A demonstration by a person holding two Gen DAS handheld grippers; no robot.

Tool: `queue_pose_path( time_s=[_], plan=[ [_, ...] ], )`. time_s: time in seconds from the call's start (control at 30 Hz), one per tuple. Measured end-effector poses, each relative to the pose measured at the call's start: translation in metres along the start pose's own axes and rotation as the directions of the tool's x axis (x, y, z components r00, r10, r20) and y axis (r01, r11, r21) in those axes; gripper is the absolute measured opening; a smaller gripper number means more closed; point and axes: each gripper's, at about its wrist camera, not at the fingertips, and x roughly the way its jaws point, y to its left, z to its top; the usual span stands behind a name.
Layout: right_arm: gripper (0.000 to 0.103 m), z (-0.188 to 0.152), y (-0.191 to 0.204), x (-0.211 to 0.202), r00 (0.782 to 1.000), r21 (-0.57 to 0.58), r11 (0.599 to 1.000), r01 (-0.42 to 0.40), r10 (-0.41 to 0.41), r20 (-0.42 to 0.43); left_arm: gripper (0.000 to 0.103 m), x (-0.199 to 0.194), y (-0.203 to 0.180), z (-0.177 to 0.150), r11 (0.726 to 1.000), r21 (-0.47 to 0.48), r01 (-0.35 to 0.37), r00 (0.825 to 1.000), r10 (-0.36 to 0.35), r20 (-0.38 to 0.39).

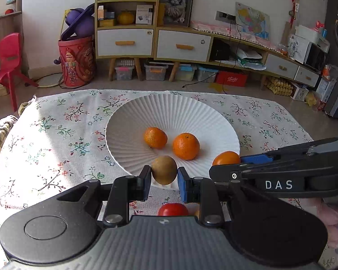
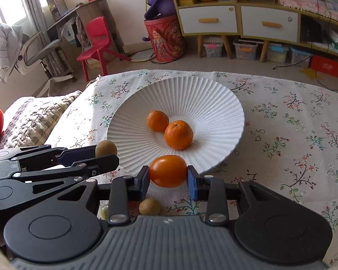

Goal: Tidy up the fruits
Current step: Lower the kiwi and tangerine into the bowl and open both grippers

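We hold kiwi [image 1: 164,170] in left gripper [image 1: 164,177], orange tomato [image 2: 167,170] in right gripper [image 2: 168,176], both at near rim of bowl [image 1: 128,121]; we should clear rim, lower gently beside two oranges [image 1: 186,146], release one at a time

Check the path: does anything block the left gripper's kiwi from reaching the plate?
Nothing visible does. The kiwi in the left gripper is at the white plate's near rim; two oranges sit farther in, leaving room.
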Motion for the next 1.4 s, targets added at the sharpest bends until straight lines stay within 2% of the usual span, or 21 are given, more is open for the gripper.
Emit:
queue_pose_path(
  time_s=[0.3,0.47,0.83,1.1,1.23,1.3,1.4],
  plan=[
    [0.032,0.011,-0.014,0.019,0.999,0.148,0.988,-0.042,0.043,-0.001,0.006,0.022,-0.003,0.002,0.998,0.060,-0.004,1.000,0.005,-0.014],
    [0.032,0.011,-0.013,0.025,1.000,0.140,0.990,-0.012,0.014,-0.013,0.006,0.032,-0.002,0.004,0.998,0.068,-0.016,0.999,0.018,-0.029],
    [0.032,0.018,-0.019,0.030,0.998,0.147,0.989,0.013,-0.022,0.057,0.007,0.049,0.000,0.009,0.999,0.039,-0.014,1.000,0.015,-0.027],
    [0.032,0.017,-0.025,0.029,0.997,0.144,0.989,0.046,-0.055,0.059,0.008,0.048,0.000,0.007,1.000,0.013,-0.012,1.000,0.012,-0.009],
    [0.036,0.017,-0.024,0.024,0.997,0.139,0.989,0.043,-0.051,0.056,0.018,0.044,0.002,0.008,1.000,-0.010,0.000,1.000,0.000,-0.011],
    [0.043,0.018,-0.024,0.019,0.998,0.144,0.989,0.028,-0.037,0.056,0.029,0.038,0.003,0.008,1.000,-0.019,0.001,1.000,-0.001,-0.008],
    [0.052,0.018,-0.024,0.009,0.996,0.134,0.991,0.027,-0.038,0.079,0.038,0.027,0.006,0.006,0.999,-0.030,0.014,1.000,-0.014,-0.006]
  ],
)
